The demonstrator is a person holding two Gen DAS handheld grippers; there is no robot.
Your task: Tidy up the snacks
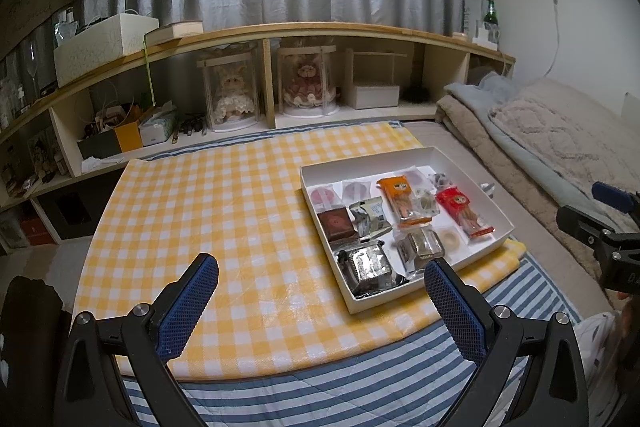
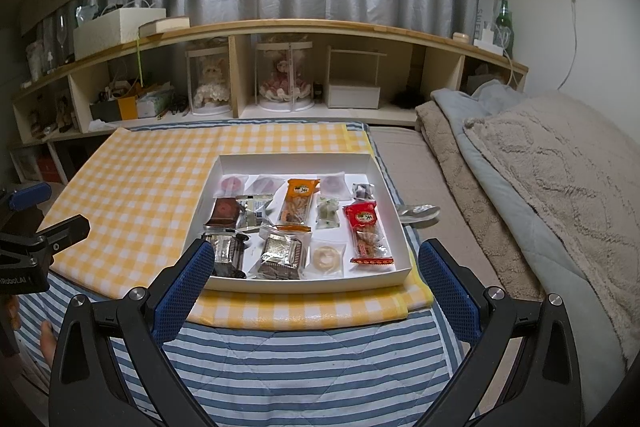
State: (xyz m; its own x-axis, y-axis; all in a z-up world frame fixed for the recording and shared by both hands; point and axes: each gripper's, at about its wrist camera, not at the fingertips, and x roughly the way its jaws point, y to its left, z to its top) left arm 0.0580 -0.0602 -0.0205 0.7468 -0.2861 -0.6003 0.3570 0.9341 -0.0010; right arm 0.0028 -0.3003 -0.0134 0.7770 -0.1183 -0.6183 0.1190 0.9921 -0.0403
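Note:
A shallow white box [image 1: 362,157] [image 2: 296,159] sits on the yellow checked cloth and holds several wrapped snacks. Among them are an orange packet [image 1: 398,197] [image 2: 299,201], a red packet [image 1: 464,213] [image 2: 366,231], a brown square [image 1: 338,225] [image 2: 225,213] and silver-wrapped pieces [image 1: 366,267] [image 2: 280,253]. One silver wrapper [image 2: 418,213] lies outside the box on its right. My left gripper [image 1: 320,279] hovers open over the cloth, left of the box's near corner. My right gripper [image 2: 316,263] hangs open just in front of the box. Neither holds anything.
The cloth [image 1: 208,211] covers a low table over a blue striped quilt [image 2: 312,359]. Folded blankets [image 2: 540,187] pile up on the right. A wooden shelf unit [image 1: 280,35] with doll cases, boxes and a green bottle [image 1: 490,13] runs along the back.

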